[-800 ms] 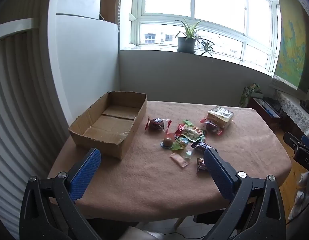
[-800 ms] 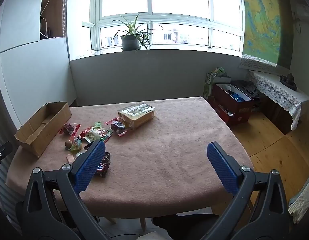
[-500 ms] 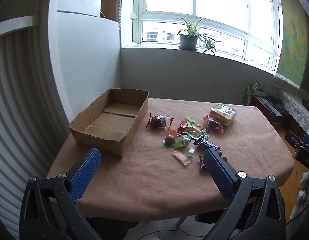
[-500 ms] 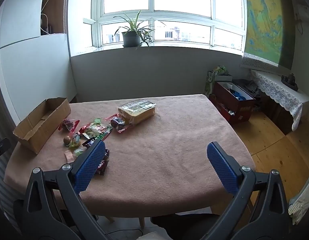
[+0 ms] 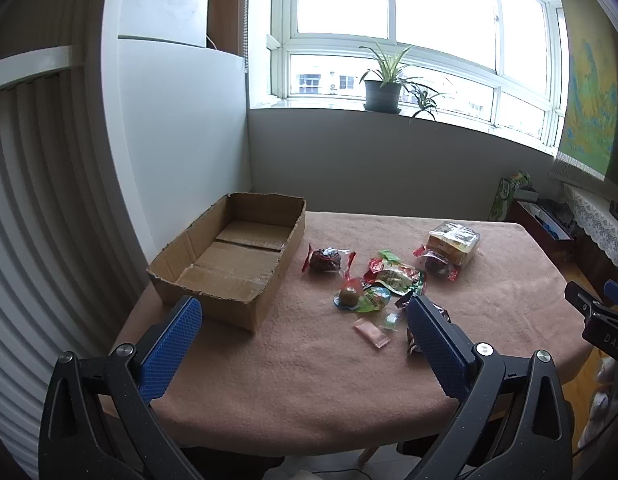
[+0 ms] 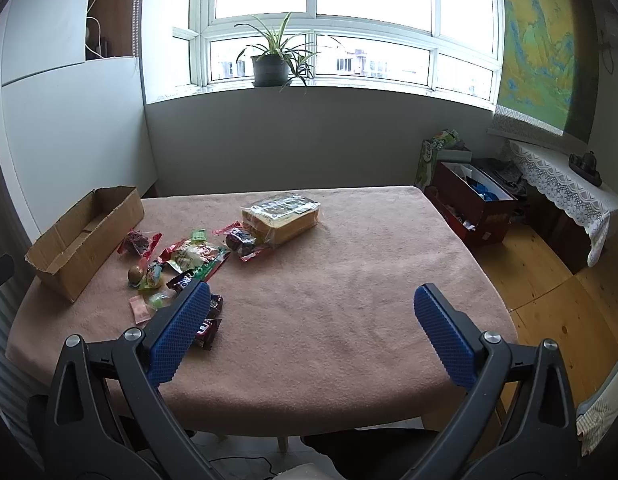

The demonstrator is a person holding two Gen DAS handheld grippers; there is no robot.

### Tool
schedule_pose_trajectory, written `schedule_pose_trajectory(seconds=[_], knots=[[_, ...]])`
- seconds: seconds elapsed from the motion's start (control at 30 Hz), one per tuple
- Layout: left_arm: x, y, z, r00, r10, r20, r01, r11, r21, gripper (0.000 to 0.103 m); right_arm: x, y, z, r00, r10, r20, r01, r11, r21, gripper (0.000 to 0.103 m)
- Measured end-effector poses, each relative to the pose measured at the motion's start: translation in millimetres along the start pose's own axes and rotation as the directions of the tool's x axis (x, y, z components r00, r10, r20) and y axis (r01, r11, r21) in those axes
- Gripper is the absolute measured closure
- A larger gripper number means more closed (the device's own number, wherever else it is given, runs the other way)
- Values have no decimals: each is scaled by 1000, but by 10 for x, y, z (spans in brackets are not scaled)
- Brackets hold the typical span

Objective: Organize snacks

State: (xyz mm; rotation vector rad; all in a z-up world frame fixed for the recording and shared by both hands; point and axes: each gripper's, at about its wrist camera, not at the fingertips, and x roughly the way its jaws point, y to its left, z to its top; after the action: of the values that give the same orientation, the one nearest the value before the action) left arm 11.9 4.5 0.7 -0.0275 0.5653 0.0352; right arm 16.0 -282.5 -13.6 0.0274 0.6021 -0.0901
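An empty cardboard box (image 5: 233, 264) (image 6: 85, 232) lies on the left of the pink-covered table (image 5: 309, 380) (image 6: 341, 300). Beside it lie several wrapped snacks: a dark cake in a red wrapper (image 5: 327, 259), a green-red packet (image 5: 397, 278) (image 6: 197, 255), a pink sachet (image 5: 371, 332), a clear pack of bread slices (image 5: 453, 242) (image 6: 281, 216) and dark chocolate bars (image 6: 207, 320). My left gripper (image 5: 303, 312) is open above the table's near edge, nothing between its fingers. My right gripper (image 6: 311, 300) is open too, above bare cloth right of the snacks.
A white wall panel stands left of the box. A potted plant (image 6: 271, 64) sits on the windowsill behind. Right of the table is wooden floor (image 6: 549, 292) with a red-brown box (image 6: 477, 204) and a lace-covered sideboard (image 6: 565, 184). The other gripper's tip (image 5: 597, 312) shows at the right edge.
Both wrist views have tilted down slightly, so the table and snacks sit lower in the frame. Both grippers stay open; nothing on the table has moved.
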Motion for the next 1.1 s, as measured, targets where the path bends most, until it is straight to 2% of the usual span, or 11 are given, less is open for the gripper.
schedule_pose_trajectory(seconds=[1.1], knots=[[43,-102,-6,1000,-8,-1,8,1000,16,1,69,78,-49,1000,13,-15,-13,1000,-9,0]])
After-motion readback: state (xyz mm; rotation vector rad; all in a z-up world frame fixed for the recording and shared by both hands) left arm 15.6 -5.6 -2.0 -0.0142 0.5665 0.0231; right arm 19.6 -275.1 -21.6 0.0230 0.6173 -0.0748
